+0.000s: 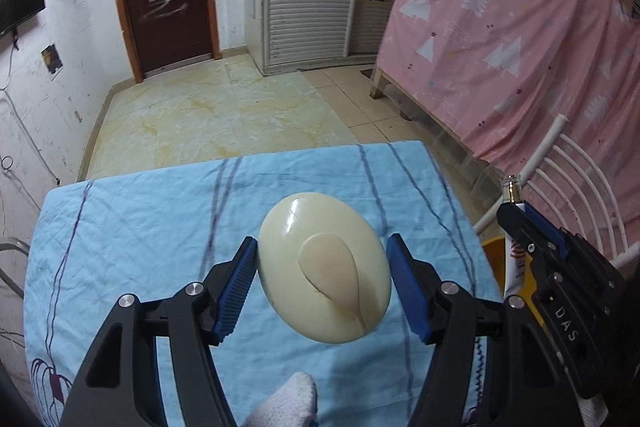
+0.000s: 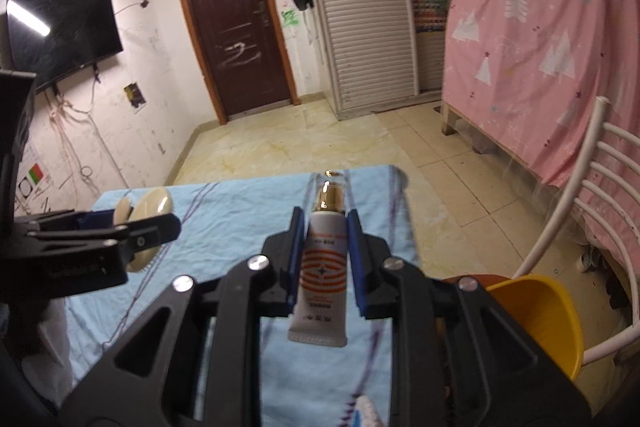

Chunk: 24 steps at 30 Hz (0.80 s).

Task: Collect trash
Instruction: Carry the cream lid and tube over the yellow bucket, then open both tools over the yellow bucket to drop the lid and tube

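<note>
Left tool: holds a cream oval disc with a raised teardrop tab, centre of the left wrist view, above the blue-clothed tabletop. The left pad presses its edge; a sliver of gap shows at the right pad, so the grip looks one-sided.
Right tool: clamped shut on a white tube with orange rings and a gold cap, centre of the right wrist view, cap pointing away.
Bin: a yellow bin at lower right of the right wrist view, beside the tabletop and a white chair; probably where both pieces go.
Risk, disc: smooth, curved and held by its rim, it could pivot or slip out if the hand tilts or jolts.
Risk, tube: soft body may squeeze and slide.
Risk, tools: they are near each other and could knock together over the bin.
Left view only: the disc's face and tab, a white-gloved finger at the bottom edge.
Right view only: the bin's open mouth, the disc edge-on at left.
</note>
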### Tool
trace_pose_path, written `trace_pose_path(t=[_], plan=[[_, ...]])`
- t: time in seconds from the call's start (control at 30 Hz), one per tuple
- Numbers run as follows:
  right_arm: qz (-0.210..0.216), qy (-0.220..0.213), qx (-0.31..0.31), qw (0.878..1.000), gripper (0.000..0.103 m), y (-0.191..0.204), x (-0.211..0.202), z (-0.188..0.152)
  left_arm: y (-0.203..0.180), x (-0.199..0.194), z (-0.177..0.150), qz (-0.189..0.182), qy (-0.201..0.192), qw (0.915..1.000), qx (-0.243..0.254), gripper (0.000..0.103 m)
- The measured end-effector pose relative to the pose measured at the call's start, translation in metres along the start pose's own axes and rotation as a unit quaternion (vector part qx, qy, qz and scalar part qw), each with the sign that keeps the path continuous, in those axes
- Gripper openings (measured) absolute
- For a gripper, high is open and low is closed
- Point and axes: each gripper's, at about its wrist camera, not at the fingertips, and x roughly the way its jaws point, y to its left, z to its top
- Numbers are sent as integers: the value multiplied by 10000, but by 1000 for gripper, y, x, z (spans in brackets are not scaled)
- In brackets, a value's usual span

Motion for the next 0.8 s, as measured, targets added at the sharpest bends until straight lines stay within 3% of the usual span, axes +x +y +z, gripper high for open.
trace_pose_path(t=[0.23, 0.6, 0.8], plan=[[-414, -69, 398, 9983, 20, -62, -22, -12, -65, 9, -2, -240, 102, 9987, 440, 57], [-819, -67, 909, 9925, 20, -139, -39, -32, -158, 19, -10, -1301, 295, 9875, 839, 57], [-910, -46, 1183, 9888, 20, -168, -41, -45, -193, 33, -16, -1666, 405, 9806, 952, 57]])
